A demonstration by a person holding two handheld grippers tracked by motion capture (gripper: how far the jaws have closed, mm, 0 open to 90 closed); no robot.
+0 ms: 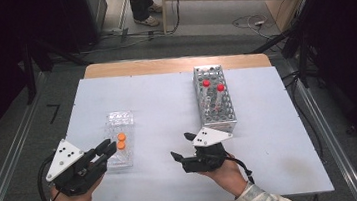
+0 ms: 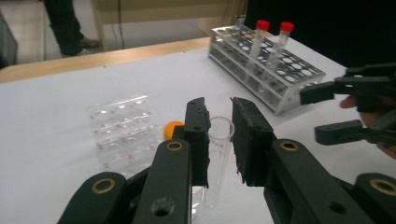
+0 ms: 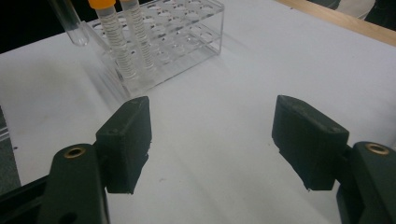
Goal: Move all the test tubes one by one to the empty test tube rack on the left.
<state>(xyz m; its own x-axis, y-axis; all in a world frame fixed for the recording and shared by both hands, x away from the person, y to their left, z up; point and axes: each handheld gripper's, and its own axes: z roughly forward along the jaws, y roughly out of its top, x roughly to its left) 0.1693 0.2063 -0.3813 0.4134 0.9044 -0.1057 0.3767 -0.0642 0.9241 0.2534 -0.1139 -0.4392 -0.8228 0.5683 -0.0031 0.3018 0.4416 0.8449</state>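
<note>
My left gripper (image 1: pixel 105 149) (image 2: pixel 219 135) is shut on a clear uncapped tube (image 2: pixel 217 158), held upright just above the table next to the clear plastic rack (image 1: pixel 118 122) (image 2: pixel 121 130). That rack holds two orange-capped tubes (image 1: pixel 121 140) (image 3: pixel 114 37). The held tube's lower end (image 3: pixel 70 23) hangs at the top left of the right gripper view. My right gripper (image 1: pixel 181 146) (image 3: pixel 212 140) stands open over bare table with nothing between its jaws, and it also appears at the right edge of the left gripper view (image 2: pixel 336 112).
A metal rack (image 1: pixel 214 99) (image 2: pixel 266 65) with two red-capped tubes (image 1: pixel 206 83) (image 2: pixel 262 25) stands at the back right of the white table (image 1: pixel 156 98). A person's legs (image 1: pixel 142 3) stand beyond the table's far edge.
</note>
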